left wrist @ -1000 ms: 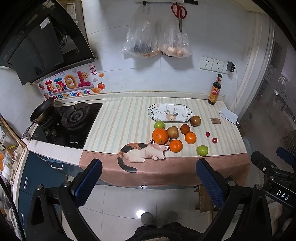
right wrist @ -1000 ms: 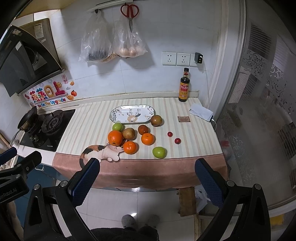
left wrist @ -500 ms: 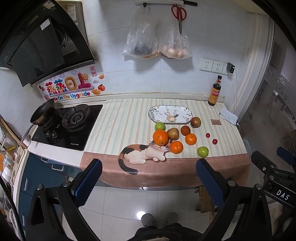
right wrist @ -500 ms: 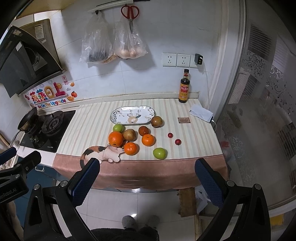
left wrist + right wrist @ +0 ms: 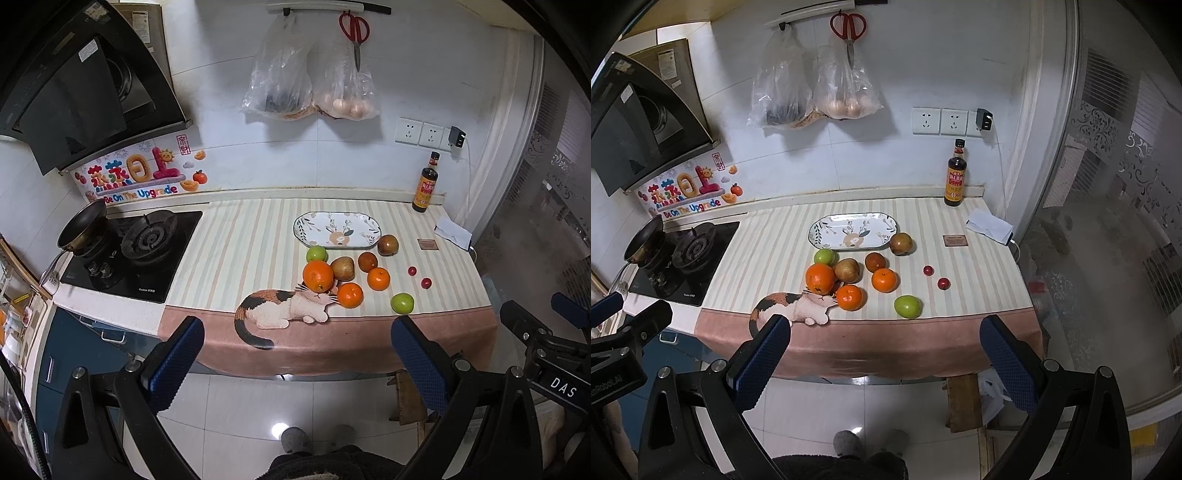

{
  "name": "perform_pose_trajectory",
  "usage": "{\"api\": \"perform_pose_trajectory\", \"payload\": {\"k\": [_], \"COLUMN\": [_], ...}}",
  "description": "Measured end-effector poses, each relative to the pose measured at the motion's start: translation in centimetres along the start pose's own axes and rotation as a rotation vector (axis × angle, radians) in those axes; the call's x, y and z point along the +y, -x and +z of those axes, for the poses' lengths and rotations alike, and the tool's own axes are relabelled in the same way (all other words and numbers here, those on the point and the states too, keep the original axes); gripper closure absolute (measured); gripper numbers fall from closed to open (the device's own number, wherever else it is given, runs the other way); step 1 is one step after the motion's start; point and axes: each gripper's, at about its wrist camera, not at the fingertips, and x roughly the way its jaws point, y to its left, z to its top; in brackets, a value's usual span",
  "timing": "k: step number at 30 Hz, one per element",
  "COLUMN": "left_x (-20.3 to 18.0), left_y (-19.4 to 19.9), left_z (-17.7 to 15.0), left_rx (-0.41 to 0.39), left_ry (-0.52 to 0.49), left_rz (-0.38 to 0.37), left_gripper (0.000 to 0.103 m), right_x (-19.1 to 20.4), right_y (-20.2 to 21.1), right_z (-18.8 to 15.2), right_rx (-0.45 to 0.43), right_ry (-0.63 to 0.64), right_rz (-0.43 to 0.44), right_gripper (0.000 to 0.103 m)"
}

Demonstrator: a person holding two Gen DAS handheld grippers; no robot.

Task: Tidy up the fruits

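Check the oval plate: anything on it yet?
No fruit on the plate: only its printed deer and leaf pattern shows. All fruit sits on the striped cloth in front, the green apple and brown fruit nearest its rim. Nothing covers it.

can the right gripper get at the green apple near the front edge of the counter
Probably yes. The right gripper is open and empty, and the green apple sits alone at the front of the counter, with nothing between them. It just needs to move in closer.

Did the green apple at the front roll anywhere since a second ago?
No. The green apple sits at the same spot beside the printed cat, near the cloth's pink border. The slight shift is the camera.
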Motion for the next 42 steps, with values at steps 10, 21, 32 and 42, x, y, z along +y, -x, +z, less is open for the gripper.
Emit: {"api": "perform_pose_trajectory", "payload": {"k": [10, 21, 32, 42], "left_x": [0.0, 0.1, 0.3, 3.3], "left_y": [0.0, -0.2, -1.4, -8.7], "left_z": [-0.2, 0.6, 1.7, 4.0], "left_rx": [-0.002, -0.005, -0.015, -0.062], "left_ry": [0.0, -0.005, -0.01, 0.003], "left_rz": [0.001, -0.001, -0.018, 0.054], "left_gripper": [0.0, 0.0, 0.0, 0.0], "right_x": [0.1, 0.3, 0.5, 1.1], "right_y": [0.0, 0.0, -0.5, -7.1], "right_z": [0.0, 0.2, 1.0, 1.2], "right_rx": [0.0, 0.0, -0.005, -0.005], "right_ry": [0.001, -0.002, -0.048, -0.18], "right_rz": [0.0, 0.002, 0.01, 0.042], "right_gripper": [0.0, 0.0, 0.0, 0.0]}}
